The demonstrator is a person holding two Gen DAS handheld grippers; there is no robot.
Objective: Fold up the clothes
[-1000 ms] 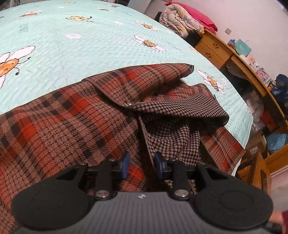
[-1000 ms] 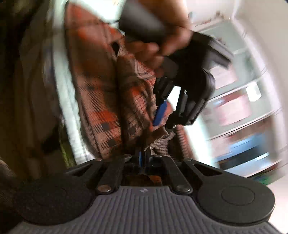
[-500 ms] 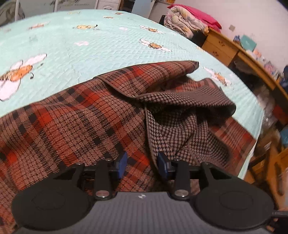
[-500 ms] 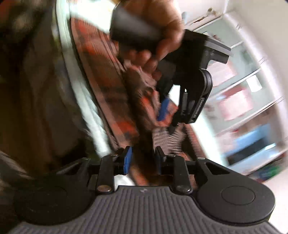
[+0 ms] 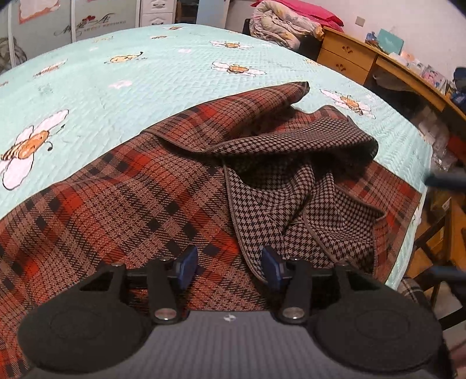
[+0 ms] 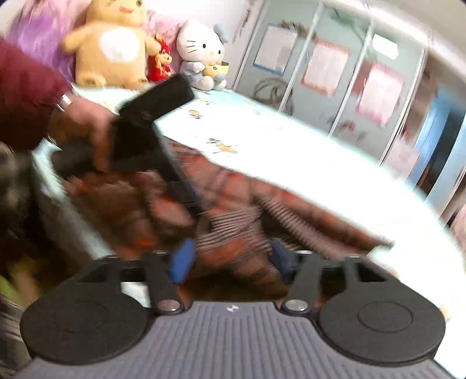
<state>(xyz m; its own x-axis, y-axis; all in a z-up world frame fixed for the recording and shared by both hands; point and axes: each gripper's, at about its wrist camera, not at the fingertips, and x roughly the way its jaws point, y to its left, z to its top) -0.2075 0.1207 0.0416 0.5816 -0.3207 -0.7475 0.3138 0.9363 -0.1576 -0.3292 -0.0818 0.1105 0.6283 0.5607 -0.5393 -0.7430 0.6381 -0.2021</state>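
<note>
A red and brown plaid garment [image 5: 122, 204] with a houndstooth lining [image 5: 279, 204] lies rumpled on the mint bedspread [image 5: 145, 73]. My left gripper [image 5: 228, 263] hovers open just above the plaid cloth, beside the lining's edge, with nothing between its blue pads. In the blurred right wrist view my right gripper [image 6: 230, 259] is open and empty over the same garment [image 6: 233, 204]. A person's hand [image 6: 84, 122] in a maroon sleeve holds the other gripper tool [image 6: 151, 116] over the cloth at the left.
A wooden desk [image 5: 378, 61] with clutter runs along the bed's right side, with a bedding pile [image 5: 285, 20] behind it. Plush toys [image 6: 116, 43] sit at the bed's far end. Wardrobe doors [image 6: 335, 67] line the wall. A chair [image 5: 437, 247] stands near the bed corner.
My right gripper let go of the garment, opened wide and swung round to face across the bed. My left gripper opened wider and pulled back slightly; the cloth settled flatter.
</note>
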